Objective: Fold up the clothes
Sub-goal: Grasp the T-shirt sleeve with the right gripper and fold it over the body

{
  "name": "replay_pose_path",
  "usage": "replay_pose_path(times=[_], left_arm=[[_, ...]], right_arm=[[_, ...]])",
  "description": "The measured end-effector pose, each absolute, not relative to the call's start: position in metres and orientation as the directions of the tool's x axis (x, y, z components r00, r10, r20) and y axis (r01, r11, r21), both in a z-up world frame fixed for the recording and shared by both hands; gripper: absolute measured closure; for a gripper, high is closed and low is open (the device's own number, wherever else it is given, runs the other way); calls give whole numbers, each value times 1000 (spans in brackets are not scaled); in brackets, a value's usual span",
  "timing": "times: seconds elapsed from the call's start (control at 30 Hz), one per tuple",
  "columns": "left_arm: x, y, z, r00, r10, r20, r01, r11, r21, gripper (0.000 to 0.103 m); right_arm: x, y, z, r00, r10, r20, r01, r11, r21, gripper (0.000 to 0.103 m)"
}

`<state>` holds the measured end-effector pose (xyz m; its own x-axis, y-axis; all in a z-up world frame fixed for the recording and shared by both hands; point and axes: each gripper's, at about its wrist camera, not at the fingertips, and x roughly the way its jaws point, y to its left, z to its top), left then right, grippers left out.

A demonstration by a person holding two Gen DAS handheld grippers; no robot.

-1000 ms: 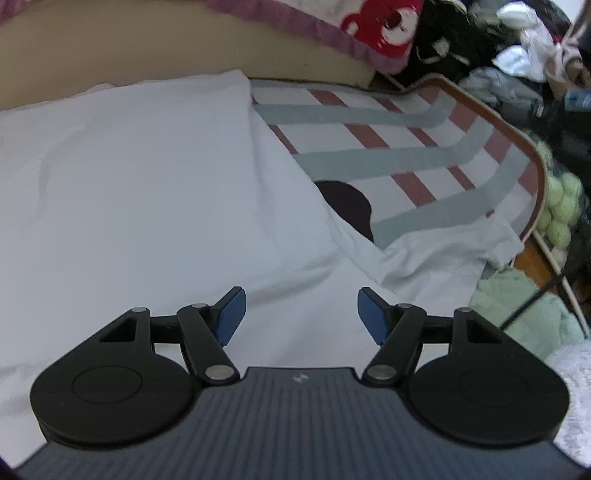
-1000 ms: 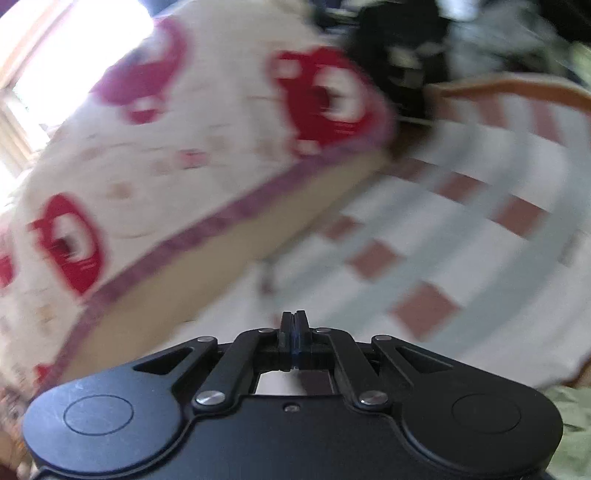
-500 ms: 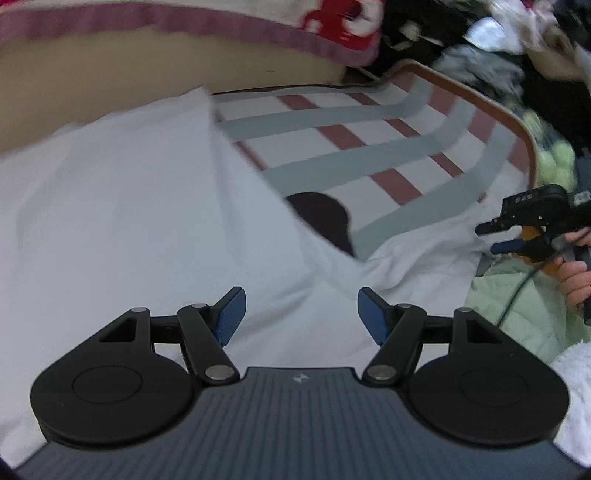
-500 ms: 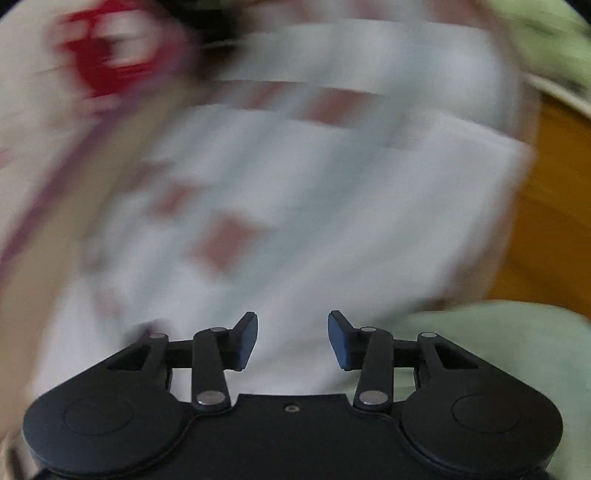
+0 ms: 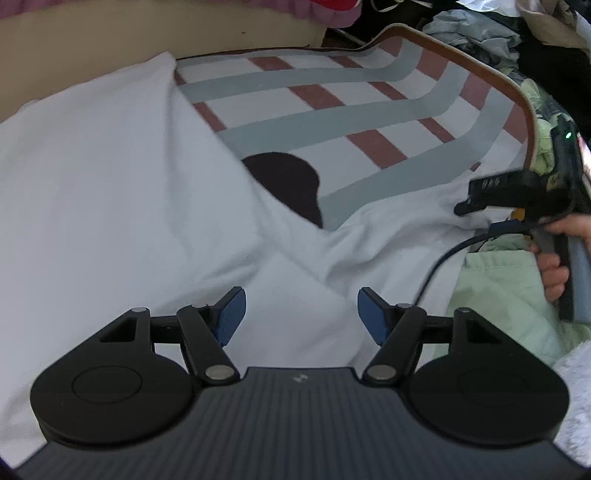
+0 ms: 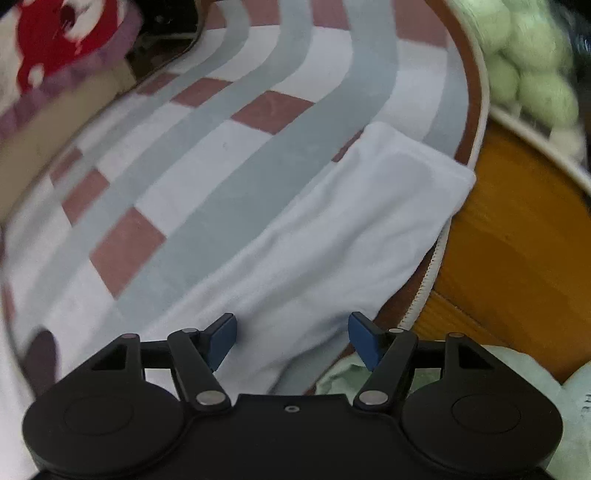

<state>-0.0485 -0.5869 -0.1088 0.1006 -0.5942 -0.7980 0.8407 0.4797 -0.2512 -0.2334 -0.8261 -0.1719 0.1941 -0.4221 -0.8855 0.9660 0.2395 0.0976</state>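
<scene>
A white garment (image 5: 122,192) lies spread on a striped grey, white and red mat (image 5: 369,110), one side folded over its middle. Its sleeve (image 6: 369,221) stretches to the mat's right edge. My left gripper (image 5: 298,315) hovers open over the garment's near part, nothing between its blue pads. My right gripper (image 6: 290,338) is open just above the base of the sleeve. In the left wrist view the right gripper (image 5: 480,210), held by a hand (image 5: 554,266), hangs over the sleeve's end. A dark round patch (image 5: 291,184) shows beside the folded edge.
A pale green cloth (image 5: 498,291) lies at the right, next to the mat. Wooden floor (image 6: 517,240) and a bag of green balls (image 6: 528,74) lie beyond the mat's edge. A red and white blanket (image 6: 55,37) and piled clothes (image 5: 480,33) fill the back.
The right gripper opened and swung from facing the blanket down to the sleeve at the mat's right edge. It entered the left wrist view. The left gripper stayed open and shifted slightly.
</scene>
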Motion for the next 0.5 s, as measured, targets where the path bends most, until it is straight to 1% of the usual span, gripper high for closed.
replay_pose_path(times=[0.03, 0.07, 0.1, 0.13, 0.17, 0.23, 0.37, 0.43, 0.5], left_arm=[[-48, -587, -108, 104, -593, -798, 839, 484, -250, 36], [-47, -587, -108, 107, -592, -799, 837, 488, -249, 36], [-46, -587, -108, 110, -591, -799, 835, 492, -248, 36], [-46, -587, -108, 114, -590, -800, 833, 496, -247, 36], [-45, -587, -107, 117, -589, -800, 831, 499, -246, 36], [-44, -587, -107, 123, -586, -801, 826, 507, -244, 36], [-45, -581, -95, 162, -596, -786, 839, 502, -208, 36], [-42, -573, -89, 176, -602, -779, 835, 510, -206, 36], [-39, -564, -86, 184, -604, -776, 827, 522, -211, 36]], right_arm=[[-231, -824, -174, 193, -441, -877, 963, 257, 83, 25], [-228, -822, -176, 191, -459, -868, 960, 273, 67, 25], [-226, -820, -177, 197, -471, -860, 954, 293, 59, 26], [-227, -820, -175, 217, -470, -856, 946, 319, 65, 40], [-227, -819, -174, 237, -468, -851, 937, 342, 73, 65], [-227, -815, -171, 276, -462, -843, 922, 374, 97, 92], [-224, -807, -166, 316, -477, -820, 908, 402, 117, 92], [-227, -800, -153, 395, -457, -797, 886, 419, 199, 92], [-230, -795, -134, 503, -412, -760, 838, 448, 312, 92]])
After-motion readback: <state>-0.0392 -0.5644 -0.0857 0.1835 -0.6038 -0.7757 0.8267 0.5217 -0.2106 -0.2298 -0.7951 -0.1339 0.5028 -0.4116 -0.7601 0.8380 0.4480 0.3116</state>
